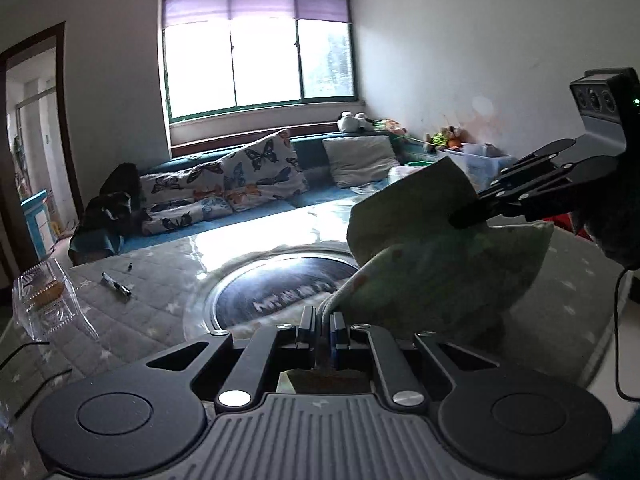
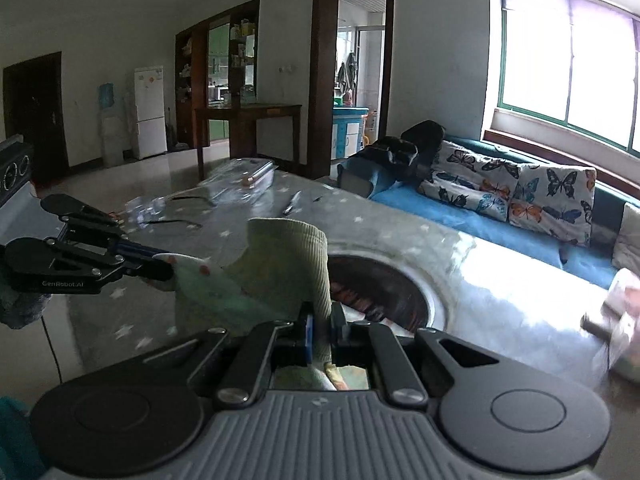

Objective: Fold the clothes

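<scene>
A small pale green garment [image 1: 432, 264] with faint coloured spots hangs in the air between both grippers, above the table. My left gripper [image 1: 323, 322] is shut on one edge of it. My right gripper [image 2: 322, 322] is shut on its ribbed cuff [image 2: 304, 248]. In the left wrist view the right gripper [image 1: 468, 218] pinches the garment from the right. In the right wrist view the left gripper [image 2: 164, 266] pinches the spotted edge [image 2: 208, 280] from the left.
The table [image 1: 152, 312] has a grey star-patterned cover and a round dark inset [image 1: 280, 288] in the middle. A marker [image 1: 116, 285] and a clear plastic box [image 1: 44, 300] lie at its left. A blue sofa with butterfly cushions [image 1: 240, 172] stands behind.
</scene>
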### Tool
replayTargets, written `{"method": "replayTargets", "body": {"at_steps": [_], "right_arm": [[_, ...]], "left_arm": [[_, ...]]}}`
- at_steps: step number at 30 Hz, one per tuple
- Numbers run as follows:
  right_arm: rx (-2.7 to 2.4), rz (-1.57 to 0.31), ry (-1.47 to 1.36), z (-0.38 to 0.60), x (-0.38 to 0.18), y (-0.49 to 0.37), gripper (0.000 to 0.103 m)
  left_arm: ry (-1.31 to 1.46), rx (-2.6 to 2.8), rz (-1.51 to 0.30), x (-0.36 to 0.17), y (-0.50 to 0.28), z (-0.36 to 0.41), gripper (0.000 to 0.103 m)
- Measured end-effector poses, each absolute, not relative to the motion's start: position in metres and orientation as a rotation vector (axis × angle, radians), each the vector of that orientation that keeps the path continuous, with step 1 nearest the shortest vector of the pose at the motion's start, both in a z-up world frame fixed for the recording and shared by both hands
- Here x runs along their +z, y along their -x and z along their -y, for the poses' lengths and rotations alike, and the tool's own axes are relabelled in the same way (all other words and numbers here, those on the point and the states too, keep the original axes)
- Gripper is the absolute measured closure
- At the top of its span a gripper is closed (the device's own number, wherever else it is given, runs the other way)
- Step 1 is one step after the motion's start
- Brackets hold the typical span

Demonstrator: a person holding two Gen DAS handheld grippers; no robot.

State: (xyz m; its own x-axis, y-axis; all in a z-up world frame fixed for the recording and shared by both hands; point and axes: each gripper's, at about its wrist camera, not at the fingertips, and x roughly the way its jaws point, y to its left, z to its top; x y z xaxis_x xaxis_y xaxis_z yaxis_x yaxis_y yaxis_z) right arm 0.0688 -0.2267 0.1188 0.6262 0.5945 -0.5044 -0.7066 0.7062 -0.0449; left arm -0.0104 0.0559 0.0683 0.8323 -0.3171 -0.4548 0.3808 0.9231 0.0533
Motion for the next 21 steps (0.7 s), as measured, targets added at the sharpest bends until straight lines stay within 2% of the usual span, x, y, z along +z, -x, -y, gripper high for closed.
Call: {"method": "replayTargets", "body": {"at_steps": [5,11,16,21], "right_arm": [[0.726,-0.521,0.274,0.199,0.109,-0.133,0.096],[0.674,-0.621,0.215,0.174,0.066,-0.200,0.095],[0.613,-0.655,0.172,0.178,0.037,-0.217,0.090],[0.598,-0.693,0.221,0.202,0.028,-0.196,0.086]], "left_arm": [[-0.122,-0.335,-0.501,0.066,-0.047,-0.062,0.096],[-0.059,-0.273,-0.662,0.029,-0.117,-0.073,0.096],[-0.047,-0.239,-0.726,0.004,-0.137,-0.077,0.096],[-0.068,-0.229,-0.733,-0.001,-0.140,-0.075,0.096]]}}
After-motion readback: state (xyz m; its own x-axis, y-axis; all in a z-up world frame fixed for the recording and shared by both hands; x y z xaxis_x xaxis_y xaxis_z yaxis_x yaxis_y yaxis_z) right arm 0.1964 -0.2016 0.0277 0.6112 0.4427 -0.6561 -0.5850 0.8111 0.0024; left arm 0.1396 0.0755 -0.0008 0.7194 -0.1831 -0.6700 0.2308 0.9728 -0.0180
